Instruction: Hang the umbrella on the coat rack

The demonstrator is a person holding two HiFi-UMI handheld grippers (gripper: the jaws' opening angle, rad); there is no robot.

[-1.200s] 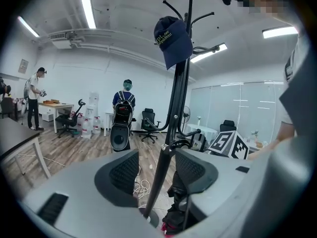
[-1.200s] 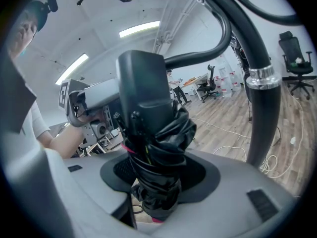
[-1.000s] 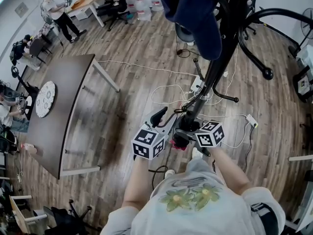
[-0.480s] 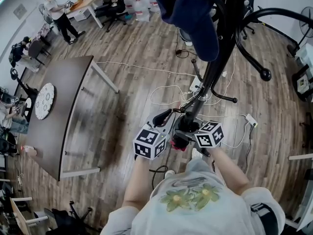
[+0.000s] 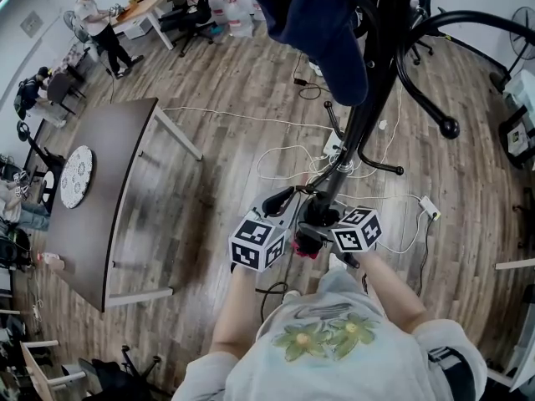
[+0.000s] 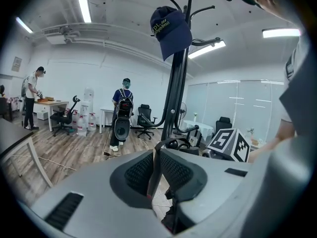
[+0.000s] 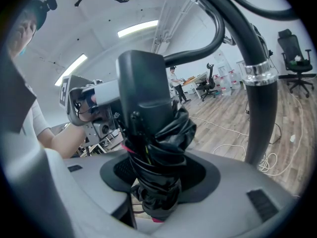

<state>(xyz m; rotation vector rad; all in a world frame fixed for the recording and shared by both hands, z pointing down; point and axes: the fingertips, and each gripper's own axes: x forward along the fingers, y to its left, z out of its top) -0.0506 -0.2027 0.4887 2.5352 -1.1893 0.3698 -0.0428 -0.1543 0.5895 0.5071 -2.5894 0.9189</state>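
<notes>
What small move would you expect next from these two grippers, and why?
Probably raise both grippers together toward a free hook of the black metal coat rack. The fingers of the left gripper have just been closing on the thin black strap, and the right gripper grips the folded black umbrella low beside the pole, so the strap seems ready to lift.

A round patterned plate lies on the dark table.
</notes>
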